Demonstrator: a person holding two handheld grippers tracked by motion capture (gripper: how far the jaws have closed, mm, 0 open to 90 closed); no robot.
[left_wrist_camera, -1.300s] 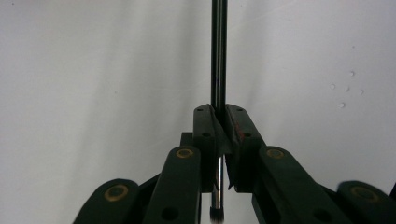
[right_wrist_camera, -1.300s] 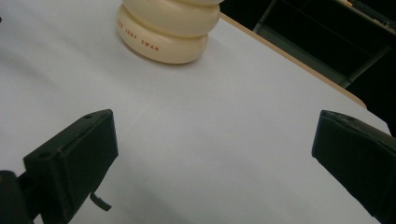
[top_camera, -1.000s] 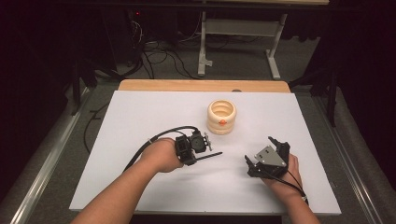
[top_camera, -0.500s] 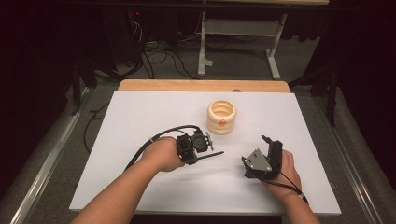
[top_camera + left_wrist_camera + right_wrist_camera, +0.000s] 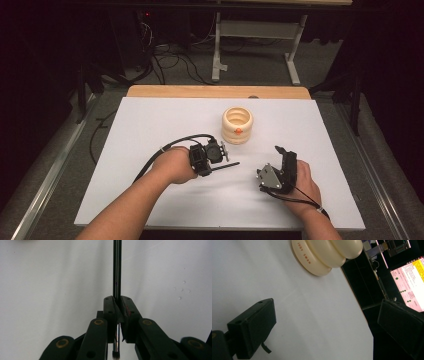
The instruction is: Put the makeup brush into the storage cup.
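Left claw pinches thin brush level; right claw tilted, agape.

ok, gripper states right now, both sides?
Left gripper: shut on a thin black brush, held above the white table.
Right gripper: open, holding nothing, pointed toward the cream ribbed holder.

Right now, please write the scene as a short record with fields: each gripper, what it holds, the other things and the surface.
left gripper: shut on a thin black brush, handle pointing forward
thin black brush: held level above the board, bristle end behind the jaws
right gripper: open, holding nothing
cream ribbed holder: upright on the board, beyond both grippers
white board: covers the table top
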